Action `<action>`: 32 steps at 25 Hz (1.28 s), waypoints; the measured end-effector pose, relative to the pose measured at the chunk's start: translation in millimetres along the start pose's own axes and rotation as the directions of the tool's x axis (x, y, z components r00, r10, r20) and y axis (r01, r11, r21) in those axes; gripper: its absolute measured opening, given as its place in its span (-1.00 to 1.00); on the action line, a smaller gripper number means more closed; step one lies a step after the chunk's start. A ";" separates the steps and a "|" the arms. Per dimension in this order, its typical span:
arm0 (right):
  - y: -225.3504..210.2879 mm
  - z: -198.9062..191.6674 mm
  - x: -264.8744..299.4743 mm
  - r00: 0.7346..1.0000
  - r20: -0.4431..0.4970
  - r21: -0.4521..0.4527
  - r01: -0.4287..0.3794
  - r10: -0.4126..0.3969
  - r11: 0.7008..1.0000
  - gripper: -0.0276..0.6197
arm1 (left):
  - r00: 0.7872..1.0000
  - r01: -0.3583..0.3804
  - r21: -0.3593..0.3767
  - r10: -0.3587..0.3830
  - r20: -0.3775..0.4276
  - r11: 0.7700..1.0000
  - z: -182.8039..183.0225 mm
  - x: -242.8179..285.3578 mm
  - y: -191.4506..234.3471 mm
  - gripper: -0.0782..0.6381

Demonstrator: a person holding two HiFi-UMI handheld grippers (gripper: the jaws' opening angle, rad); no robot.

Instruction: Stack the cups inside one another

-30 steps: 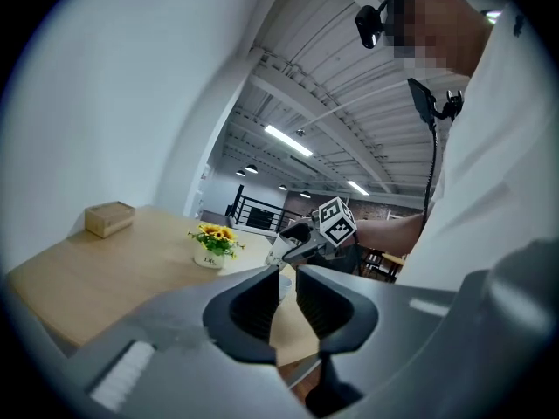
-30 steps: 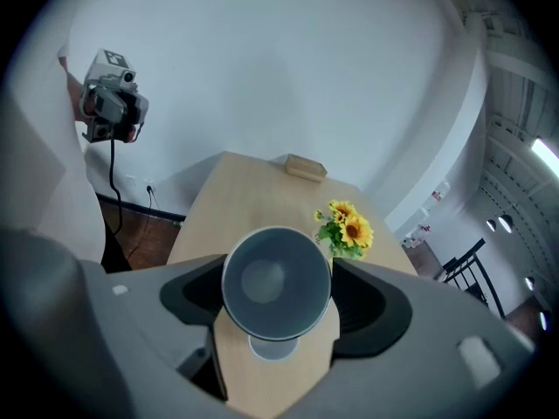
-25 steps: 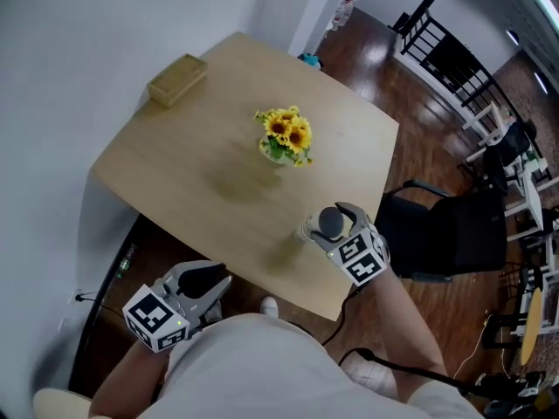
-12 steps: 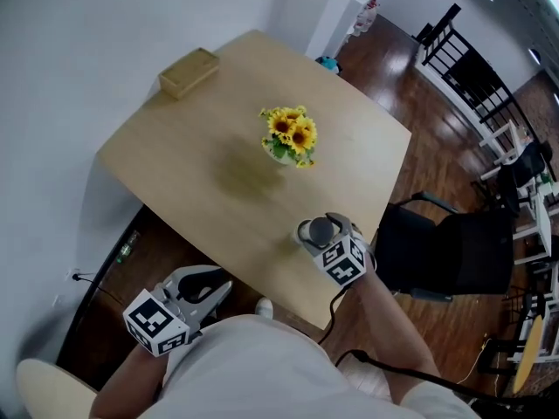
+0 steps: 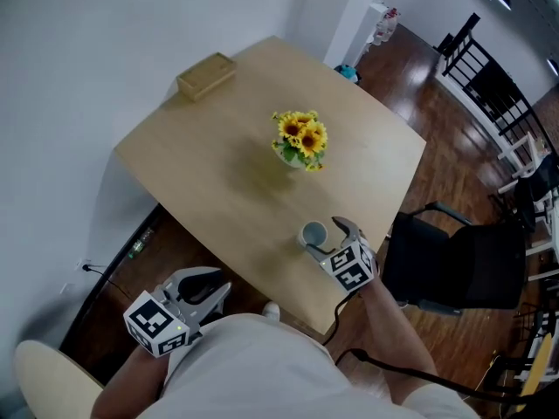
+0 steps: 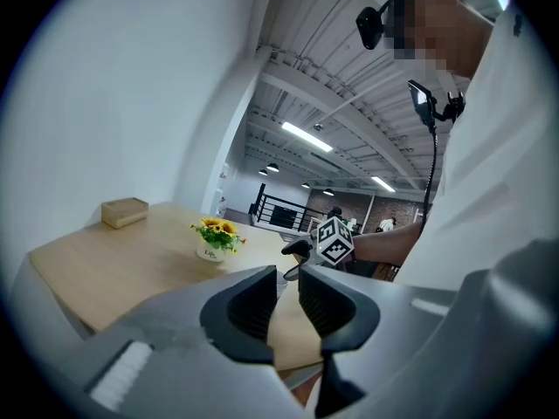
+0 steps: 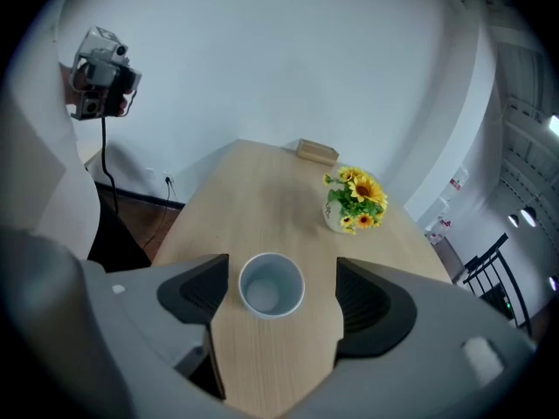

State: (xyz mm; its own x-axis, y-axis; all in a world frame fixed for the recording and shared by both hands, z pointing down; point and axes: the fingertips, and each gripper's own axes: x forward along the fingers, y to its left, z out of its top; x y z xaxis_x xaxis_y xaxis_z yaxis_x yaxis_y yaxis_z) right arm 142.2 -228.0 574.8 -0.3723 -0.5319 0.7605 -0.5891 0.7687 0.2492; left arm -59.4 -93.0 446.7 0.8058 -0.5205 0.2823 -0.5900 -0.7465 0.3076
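One pale blue-grey cup (image 5: pixel 313 233) stands upright on the wooden table (image 5: pixel 218 173) near its front edge. My right gripper (image 5: pixel 328 239) hangs just over it. In the right gripper view the cup (image 7: pixel 272 285) sits midway between the jaws of the right gripper (image 7: pixel 276 314). These jaws have just been opening and stand wide, with a gap on each side of the cup. My left gripper (image 5: pixel 212 288) is low beside my body, off the table's front edge. In its own view the left gripper (image 6: pixel 288 297) shows a narrow empty gap. No other cup is in view.
A small white pot of sunflowers (image 5: pixel 301 141) stands mid-table, and a wooden box (image 5: pixel 206 75) lies at the far left corner by the white wall. A black chair (image 5: pixel 454 260) is to the right of the table, on the dark wood floor.
The right gripper came down with the cup to the tabletop, and its jaws have parted from the cup. The left gripper has barely shifted.
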 end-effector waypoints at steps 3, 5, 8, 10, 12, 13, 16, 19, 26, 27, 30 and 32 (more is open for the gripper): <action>-1.3 4.0 -27.0 0.997 0.078 0.047 0.025 -0.029 0.999 0.30 | 1.000 0.001 0.013 -0.001 -0.003 1.000 1.5 8.8 -10.8 -0.54; 0.3 2.1 -47.0 0.990 0.134 0.079 0.026 -0.037 0.997 0.30 | 1.000 0.003 0.017 -0.002 -0.010 1.000 0.8 16.1 -21.8 -0.54; 2.3 -10.5 -75.6 0.980 0.191 0.119 0.027 -0.050 0.993 0.30 | 0.999 -0.013 0.037 0.014 -0.029 0.999 -1.8 27.2 -39.5 -0.54; 5.4 -25.3 -91.8 0.974 0.217 0.160 0.025 -0.060 0.987 0.29 | 0.998 -0.050 0.072 0.053 -0.045 0.996 -4.4 30.4 -45.5 -0.54; 12.0 -45.3 -105.2 0.971 0.231 0.203 0.009 -0.057 0.979 0.29 | 0.994 -0.094 0.069 0.098 -0.042 0.993 -7.3 30.8 -47.1 -0.54; 17.0 -55.5 -110.4 0.971 0.236 0.217 -0.009 -0.043 0.976 0.29 | 0.993 -0.108 0.053 0.110 -0.038 0.993 -8.8 31.3 -48.4 -0.54; 37.8 -79.0 -121.0 0.965 0.261 0.242 -0.083 0.017 0.967 0.29 | 0.993 -0.108 0.047 0.111 -0.050 0.993 -15.8 32.3 -57.7 -0.54; 59.5 -94.6 -139.4 0.965 0.263 0.250 -0.080 0.012 0.965 0.29 | 0.995 -0.071 0.069 0.076 -0.068 0.995 -23.8 28.0 -74.5 -0.55; 124.8 -109.8 -213.2 0.965 0.254 0.339 -0.021 -0.070 0.940 0.29 | 0.998 0.040 0.100 -0.036 -0.043 0.994 -32.5 2.8 -129.3 -0.55; 135.2 -111.3 -223.8 0.965 0.249 0.344 -0.005 -0.086 0.939 0.29 | 0.998 0.060 0.094 -0.057 -0.036 0.994 -37.5 -1.4 -138.0 -0.55; 161.5 -119.4 -255.8 0.961 0.232 0.357 0.059 -0.149 0.932 0.29 | 0.993 0.115 0.064 -0.113 -0.035 0.991 -62.5 -13.6 -164.0 -0.55; 176.7 -128.5 -272.0 0.957 0.223 0.386 0.089 -0.186 0.918 0.29 | 0.989 0.140 0.060 -0.136 -0.057 0.988 -80.5 -19.7 -176.9 -0.55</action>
State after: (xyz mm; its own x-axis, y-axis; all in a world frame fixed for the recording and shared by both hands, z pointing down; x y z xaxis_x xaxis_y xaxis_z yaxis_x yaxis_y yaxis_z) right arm 231.6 98.2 489.1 -0.4065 -0.7313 0.5477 -0.8506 0.5217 0.0652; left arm 25.0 82.7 459.8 0.8745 -0.3896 0.2890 -0.4676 -0.8354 0.2888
